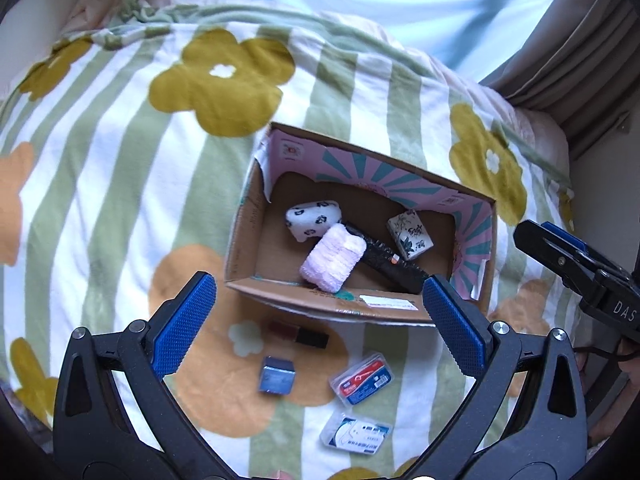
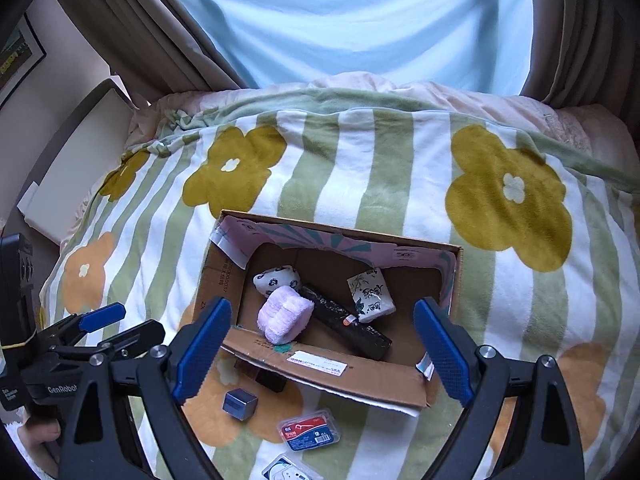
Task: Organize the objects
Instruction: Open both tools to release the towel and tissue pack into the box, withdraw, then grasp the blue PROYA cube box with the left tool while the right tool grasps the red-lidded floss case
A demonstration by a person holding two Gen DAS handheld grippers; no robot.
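Note:
An open cardboard box (image 1: 332, 307) (image 2: 320, 368) lies on the bed. It holds a pink towel roll (image 1: 334, 258) (image 2: 284, 314), a white patterned roll (image 1: 314, 218), a black wrapped stick (image 1: 384, 260) and a white tissue pack (image 1: 410, 234). In front of the box lie a dark red and black block (image 1: 298, 334), a blue cube (image 1: 276, 374) (image 2: 239, 402), and two clear plastic packs (image 1: 360, 376) (image 1: 356, 434). My left gripper (image 1: 320, 320) is open above these loose items. My right gripper (image 2: 320, 356) is open over the box's near wall.
A striped flower blanket (image 1: 120, 200) covers the bed. Curtains (image 2: 340, 20) hang behind it. A white board (image 2: 76, 160) leans at the left. The right gripper shows at the left view's right edge (image 1: 576, 260).

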